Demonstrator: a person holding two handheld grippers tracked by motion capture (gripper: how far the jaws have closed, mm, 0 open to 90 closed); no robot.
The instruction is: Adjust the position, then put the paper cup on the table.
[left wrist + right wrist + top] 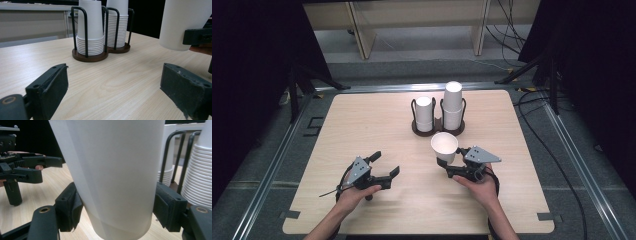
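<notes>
High view, from left to right: my left tool (384, 166) rests low over the pale wooden surface (362, 120), well to the near left of the dark wire cup rack with the round brown base (438, 127). Its jaws stand wide apart with nothing between them. My right tool (451, 161) sits just in front of that rack and is clamped on the single white paper cup (444, 146), which stands upright with its mouth up, just in front of the rack's right-hand stack.

Left gripper view shows the cup's base clear of the surface, so I judge it lifted, not set down. In the right gripper view the black pads (70, 207) press on the lower wall from both sides.

I take the step in hand to be carrying one cup separated from the stacks. The next move calls for a level wrist and a steady squeeze, then a gentle lowering before I let go.

That cup is plain, matte, tapered toward the bottom, thin-walled and unmarked; too hard a grip would likely dent it.
</notes>
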